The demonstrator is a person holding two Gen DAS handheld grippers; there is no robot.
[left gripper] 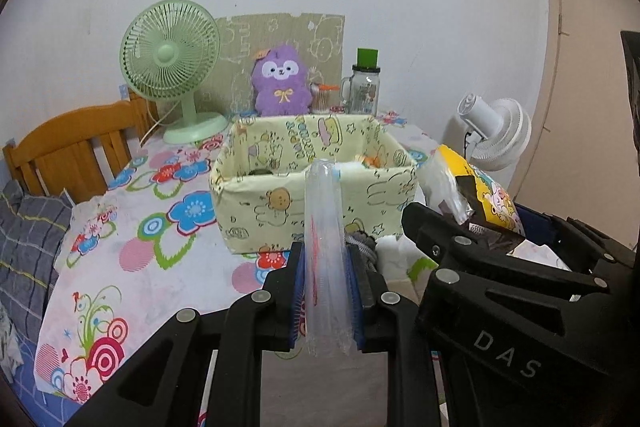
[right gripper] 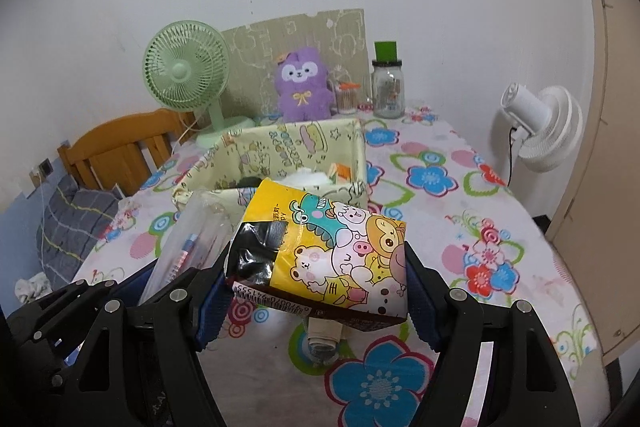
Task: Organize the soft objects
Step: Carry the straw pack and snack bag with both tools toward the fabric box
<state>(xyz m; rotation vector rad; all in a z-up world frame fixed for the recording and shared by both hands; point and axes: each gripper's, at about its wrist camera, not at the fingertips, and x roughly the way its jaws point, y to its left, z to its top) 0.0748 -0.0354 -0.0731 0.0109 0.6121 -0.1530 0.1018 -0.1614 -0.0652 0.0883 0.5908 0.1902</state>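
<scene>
While the left gripper (left gripper: 326,291) is clenched on a clear plastic sleeve (left gripper: 325,247) that stands upright between its blue pads, the right gripper (right gripper: 316,291) grasps a yellow cartoon-printed tissue pack (right gripper: 332,247) across its width, jaws spread wide around it. Both packs are held up off the table, just near of a pale yellow fabric box (left gripper: 312,187). From the left wrist view the tissue pack appears to the right of the sleeve, tilted; from the right wrist view the sleeve leans at the left of the tissue pack.

Inside the box lie a few small items, white and orange among them, too hidden to name. Under the right gripper a rolled beige cloth (right gripper: 326,337) rests on the flowered tablecloth (right gripper: 440,211).

Farther off, against the wall, stand a green fan (left gripper: 172,67) at the left, a purple plush toy (left gripper: 282,83) in the middle and a glass jar with a green lid (left gripper: 365,87) to its right. A white fan (right gripper: 540,123) stands beyond the table's right edge, and a wooden chair (left gripper: 76,143) at its left.
</scene>
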